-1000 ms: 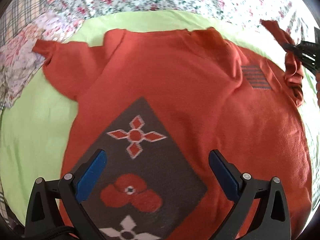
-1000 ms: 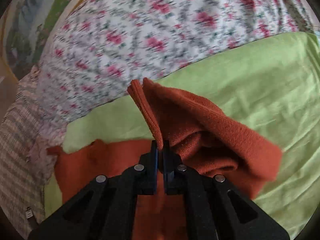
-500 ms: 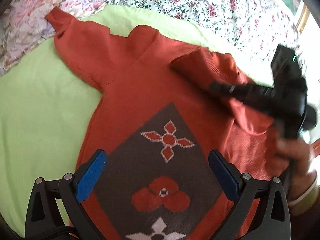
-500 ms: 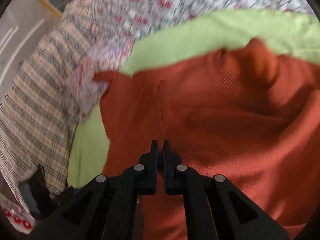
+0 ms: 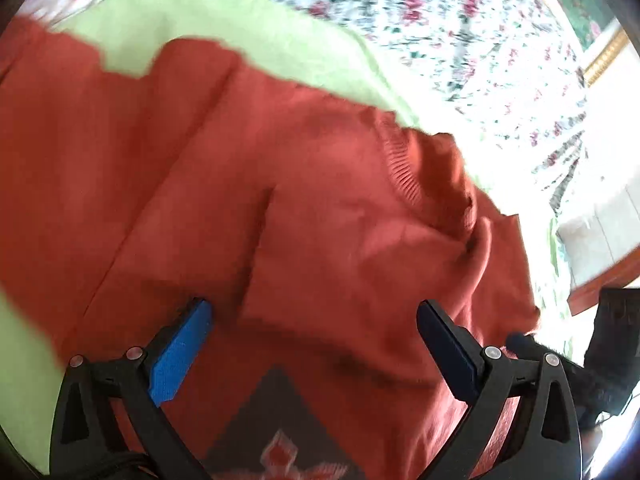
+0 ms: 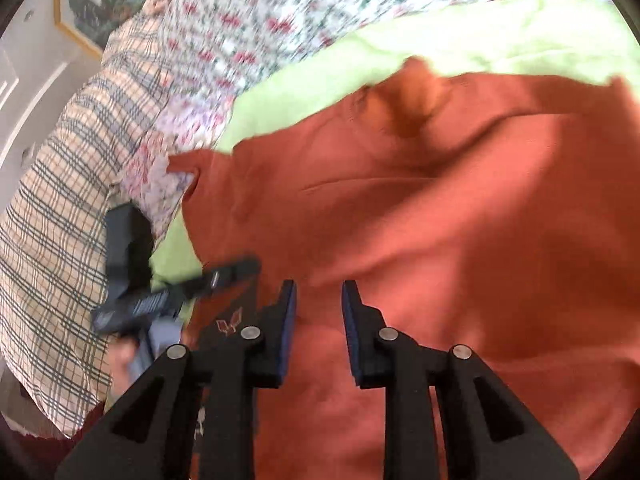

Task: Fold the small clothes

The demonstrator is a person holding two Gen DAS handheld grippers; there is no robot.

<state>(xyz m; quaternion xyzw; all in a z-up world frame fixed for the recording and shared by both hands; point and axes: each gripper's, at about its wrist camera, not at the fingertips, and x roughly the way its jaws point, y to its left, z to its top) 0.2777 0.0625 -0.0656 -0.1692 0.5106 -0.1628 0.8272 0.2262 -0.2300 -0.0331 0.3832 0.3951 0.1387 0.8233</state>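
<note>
Rust-orange sweater (image 6: 440,220) without legible writing; left tongs (image 5: 314,344) wide apart, right tongs (image 6: 319,312) opening, both empty.

Rust-orange knit sweater (image 5: 328,208), sleeve folded across, on green sheet (image 5: 168,20)

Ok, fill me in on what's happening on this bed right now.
A person with a gripper in each hand is folding an orange sweater spread on a green sheet. One sleeve already lies folded across the chest. The right gripper hovers over the sweater with its jaws opening and nothing between them. The left gripper is wide open above the sweater near the patterned panel, gripping nothing.
</note>
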